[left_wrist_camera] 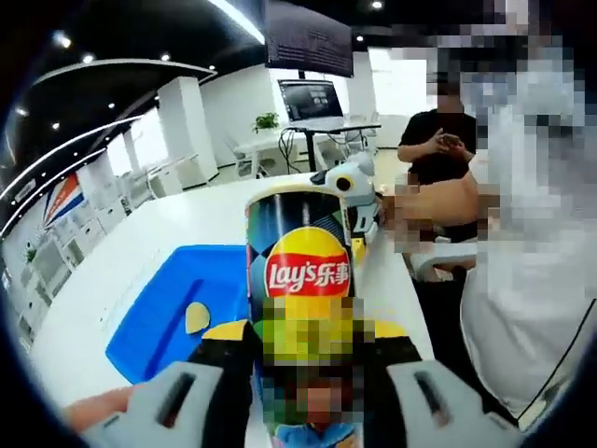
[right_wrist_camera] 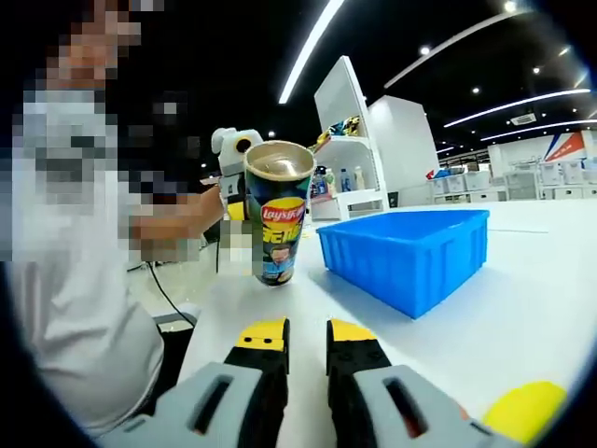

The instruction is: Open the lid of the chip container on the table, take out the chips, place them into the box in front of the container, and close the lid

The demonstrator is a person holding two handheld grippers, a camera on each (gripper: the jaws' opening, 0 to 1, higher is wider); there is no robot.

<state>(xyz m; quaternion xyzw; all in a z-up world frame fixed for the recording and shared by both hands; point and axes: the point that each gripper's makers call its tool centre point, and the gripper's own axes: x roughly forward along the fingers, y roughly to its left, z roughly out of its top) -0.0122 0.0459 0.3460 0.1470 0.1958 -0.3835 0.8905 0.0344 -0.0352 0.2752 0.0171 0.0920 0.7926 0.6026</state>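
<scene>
Lid is already off and one chip (left_wrist_camera: 197, 317) lies in the blue box (left_wrist_camera: 159, 317), so you're mid-transfer with more chips to move and the lid left to close. Your left gripper (left_wrist_camera: 303, 373) is clamped around the chip container (left_wrist_camera: 300, 271), holding it tilted just beside the box over the white table (left_wrist_camera: 112, 271). The can is a tall Lay's tube with an open, foil-lined mouth; your right gripper (right_wrist_camera: 306, 359) has jaws nearly together, grasping nothing, and a yellow lid-like disc (right_wrist_camera: 522, 411) sits near it.

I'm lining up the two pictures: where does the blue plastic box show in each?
Left gripper view: the blue plastic box lies lower left, beside the tall Lay's chip can, with a chip inside.
Right gripper view: the box sits right of centre on the white table.
Shared landmark: the chip can.
</scene>
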